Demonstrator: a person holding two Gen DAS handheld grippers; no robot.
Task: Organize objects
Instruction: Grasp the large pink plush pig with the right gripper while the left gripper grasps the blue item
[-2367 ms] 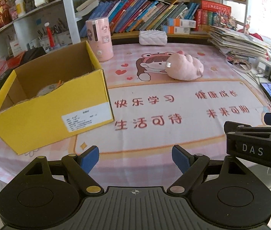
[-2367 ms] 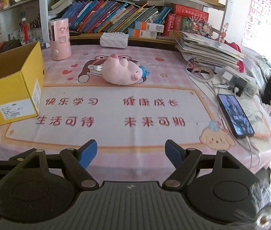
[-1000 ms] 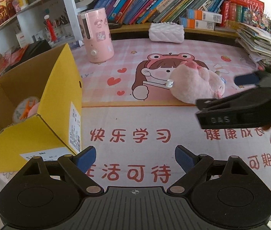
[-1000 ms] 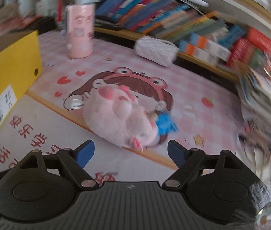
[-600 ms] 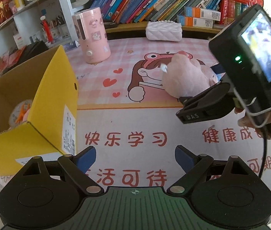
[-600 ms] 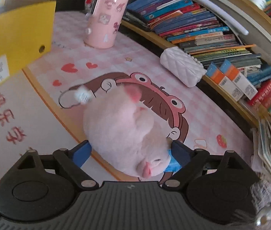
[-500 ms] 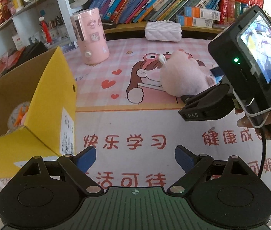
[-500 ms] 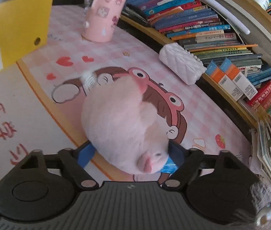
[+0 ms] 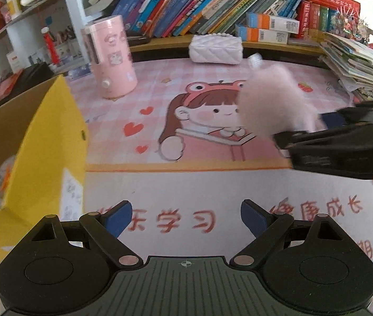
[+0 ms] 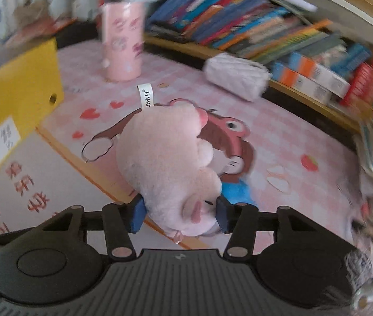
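Observation:
A pink plush pig (image 10: 168,163) with a white tag is held off the printed table mat between the blue pads of my right gripper (image 10: 180,214), which is shut on it. In the left wrist view the plush pig (image 9: 270,105) hangs in the air at the right, in front of the black right gripper body (image 9: 344,147). My left gripper (image 9: 186,217) is open and empty above the mat's front part. An open yellow cardboard box (image 9: 41,142) stands at the left with some toys inside; it also shows in the right wrist view (image 10: 20,89).
A pink cylinder (image 9: 110,58) stands at the back left of the mat. A white quilted pouch (image 9: 215,50) lies by the bookshelf (image 9: 212,5). A stack of books and papers (image 9: 357,63) sits at the right.
My right gripper closed on the plush pig and lifted it off the mat. The left gripper moved slightly forward and stayed open.

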